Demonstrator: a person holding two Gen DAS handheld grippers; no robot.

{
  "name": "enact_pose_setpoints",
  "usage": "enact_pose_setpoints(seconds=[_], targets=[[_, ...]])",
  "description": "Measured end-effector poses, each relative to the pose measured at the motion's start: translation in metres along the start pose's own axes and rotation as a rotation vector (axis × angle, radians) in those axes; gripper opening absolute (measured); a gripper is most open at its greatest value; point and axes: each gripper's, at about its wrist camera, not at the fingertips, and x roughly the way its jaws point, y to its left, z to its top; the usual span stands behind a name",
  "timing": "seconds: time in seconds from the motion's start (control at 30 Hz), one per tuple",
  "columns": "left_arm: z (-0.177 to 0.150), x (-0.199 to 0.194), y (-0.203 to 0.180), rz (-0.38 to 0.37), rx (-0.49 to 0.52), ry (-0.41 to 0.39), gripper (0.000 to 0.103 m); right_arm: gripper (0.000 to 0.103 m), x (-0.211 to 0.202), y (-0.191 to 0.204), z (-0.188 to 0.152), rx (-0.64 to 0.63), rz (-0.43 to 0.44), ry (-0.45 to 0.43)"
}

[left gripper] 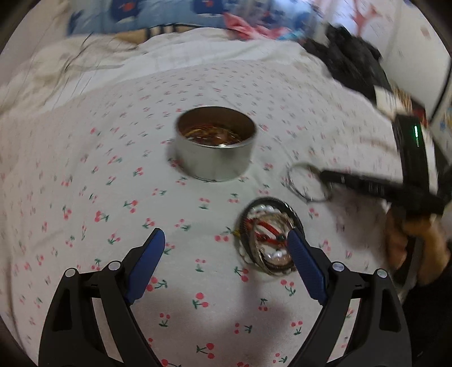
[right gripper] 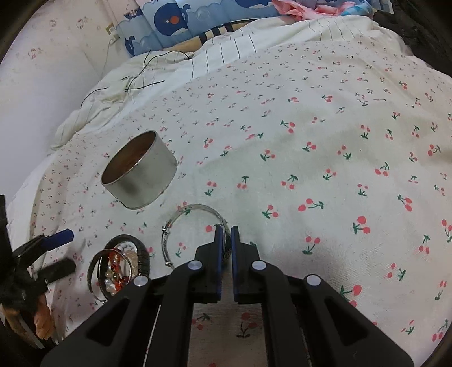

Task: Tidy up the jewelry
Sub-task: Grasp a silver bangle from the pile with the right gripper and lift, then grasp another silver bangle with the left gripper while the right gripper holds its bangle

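Observation:
A round metal tin (left gripper: 216,144) (right gripper: 141,169) stands on the cherry-print sheet with jewelry inside. A pile of bracelets (left gripper: 268,237) (right gripper: 118,262), black, beaded, red and silver, lies on the sheet in front of the tin. My left gripper (left gripper: 226,234) (right gripper: 60,252) is open with nothing between its fingers, and its right fingertip is at the pile's edge. My right gripper (right gripper: 226,231) (left gripper: 323,175) is shut on the rim of a thin silver bangle (right gripper: 166,245) (left gripper: 306,183), right of the pile. I cannot tell whether the bangle touches the sheet.
The cherry-print sheet (right gripper: 310,127) covers the bed. A crumpled striped quilt (right gripper: 226,42) with a thin black cable (right gripper: 141,76) lies behind the tin. Whale-print padding (right gripper: 180,19) and pink clothes line the back. A dark bundle (left gripper: 353,62) sits far right. A hand (left gripper: 409,240) holds the right gripper.

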Motion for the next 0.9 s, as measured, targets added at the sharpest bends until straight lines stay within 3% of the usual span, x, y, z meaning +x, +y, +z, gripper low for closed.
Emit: enact_pose_setpoints(seconds=[0.1,0.2,0.27,0.3,0.33,0.37,0.57,0.9], targets=[[-0.005,0.007,-0.016,0.018,0.066,0.022,0.084,0.015,0.001,-0.002,-0.001,0.006,-0.002,0.004],[-0.005,0.005,-0.018,0.002,0.066,0.013,0.081,0.022,0.002,0.001,-0.001,0.003,-0.001,-0.002],[-0.004,0.007,-0.013,-0.035,0.036,0.023,0.054,0.024,0.003,0.002,-0.002,-0.003,-0.003,0.0],[-0.006,0.009,-0.012,-0.044,0.025,0.035,0.045,0.025,0.003,0.002,-0.001,-0.006,-0.004,0.001],[-0.006,0.012,-0.01,-0.053,0.012,0.054,0.026,0.025,0.004,0.003,-0.001,-0.009,-0.006,0.001],[-0.007,0.016,-0.008,-0.064,0.003,0.07,0.019,0.027,0.004,0.004,-0.002,-0.012,-0.006,0.001],[-0.007,0.01,-0.006,-0.083,-0.01,0.044,0.004,0.028,0.004,0.004,-0.002,-0.012,-0.004,0.002],[0.0,-0.001,0.006,-0.175,-0.072,0.006,0.003,0.033,0.009,0.007,-0.002,-0.028,-0.008,0.017]])
